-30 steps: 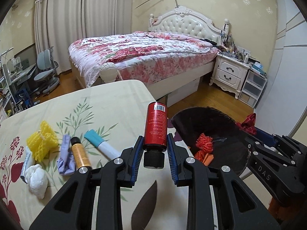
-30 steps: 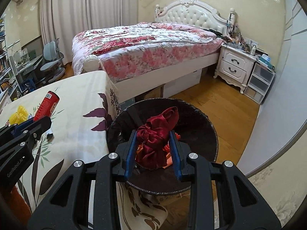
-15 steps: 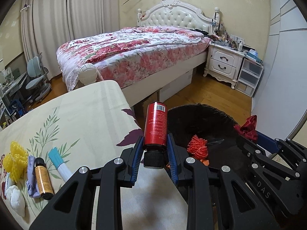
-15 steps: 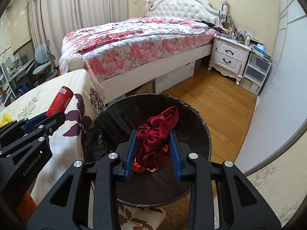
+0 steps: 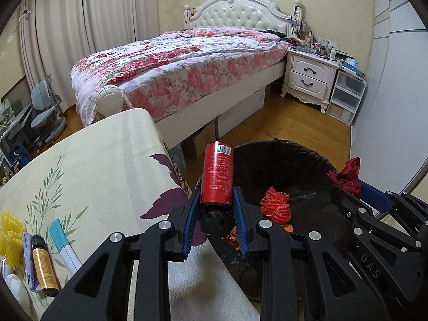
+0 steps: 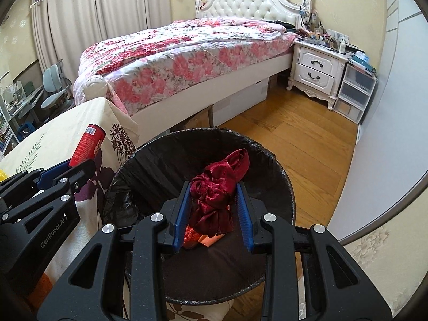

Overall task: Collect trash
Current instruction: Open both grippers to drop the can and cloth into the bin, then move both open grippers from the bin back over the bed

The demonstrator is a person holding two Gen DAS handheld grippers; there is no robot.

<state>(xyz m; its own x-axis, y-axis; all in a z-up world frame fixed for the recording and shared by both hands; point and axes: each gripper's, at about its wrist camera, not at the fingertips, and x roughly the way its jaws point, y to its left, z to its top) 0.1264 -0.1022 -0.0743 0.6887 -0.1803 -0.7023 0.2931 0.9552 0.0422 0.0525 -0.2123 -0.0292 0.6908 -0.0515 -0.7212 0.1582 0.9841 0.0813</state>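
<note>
Black plastic lines the bin point(image 6: 270, 165) beside the cloth-covered table point(image 5: 107, 157), and both hand-held tools have arrived at it loaded. The left gripper point(image 5: 216, 220) pinches a red can point(image 5: 217, 172) near its black cap, the can pointing up and away, poised at the bin's near rim where the tablecloth falls off. The right gripper point(image 6: 212, 211) pinches a bundle of dark red ribbon point(image 6: 218, 187) directly over the bin's mouth. Neither load has been let go.

Inside the bin lie a wad of red-orange mesh point(image 5: 276, 205) and some orange scraps point(image 6: 199, 236) at the bottom, so the collecting looks well begun. The rest of the liner shows bare.

Still on the table, at its far-left end in the left view: a yellow mesh sleeve point(image 5: 10, 234), a small amber bottle point(image 5: 44, 268) lying on a lilac cloth point(image 5: 28, 243), a white tube with a teal cap point(image 5: 64, 246), and something white and crumpled point(image 5: 14, 289) at the very edge. By this count two items are a release away from binned, and about five more wait for pickup. Whether anything further lies outside the frame cannot be told.
</note>
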